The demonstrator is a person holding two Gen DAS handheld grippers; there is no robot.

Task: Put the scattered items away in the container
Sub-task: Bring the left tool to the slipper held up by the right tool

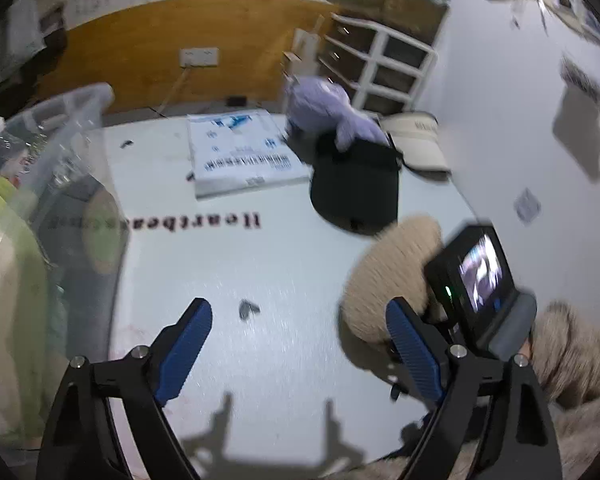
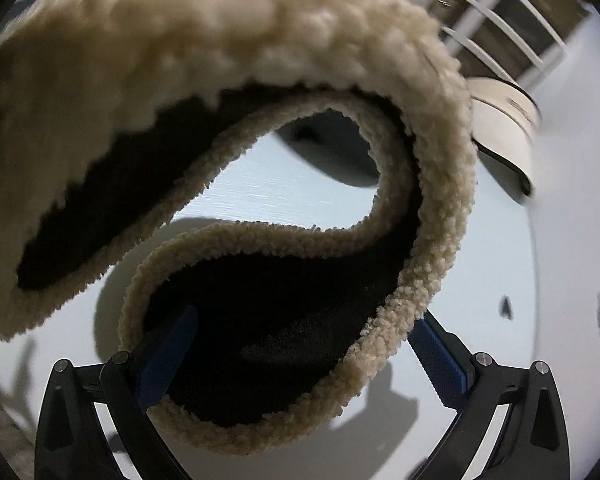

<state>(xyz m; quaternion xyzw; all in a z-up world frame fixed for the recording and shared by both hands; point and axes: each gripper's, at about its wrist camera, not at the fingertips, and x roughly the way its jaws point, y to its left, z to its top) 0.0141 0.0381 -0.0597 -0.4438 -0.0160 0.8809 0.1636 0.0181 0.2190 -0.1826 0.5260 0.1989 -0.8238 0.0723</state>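
Above the white table [image 1: 268,264], the right gripper [image 2: 308,356] has a fleece hat [image 2: 260,60] pinched between its blue pads, one pad [image 2: 168,356] half buried in the dark lining, the other [image 2: 440,360] showing just past the brim. The hat hangs clear of the tabletop, twisted into a loop, with its shadow on the surface beneath. From the left wrist view it shows as a tan lump near the right gripper's camera body.

The left gripper [image 1: 296,356] hovers with its jaws spread wide and nothing between them.

The container [image 1: 60,140], a clear plastic bin, stands at the table's left side, well apart from the hat. It already holds things, among them something green [image 1: 16,240] near its wall.

By my reading, the step in hand is carrying the hat over to the bin, so the pick is done and the drop is not. The next move calls for a sweep leftward across the table, high enough for the dangling brim to clear the bin's rim, then a release over the opening.

Still scattered on the table are a black bag [image 1: 356,184], a purple plush [image 1: 324,112], a cream visor [image 1: 420,140] and a flat printed packet [image 1: 240,152]. The free left gripper looks best placed for one of those.
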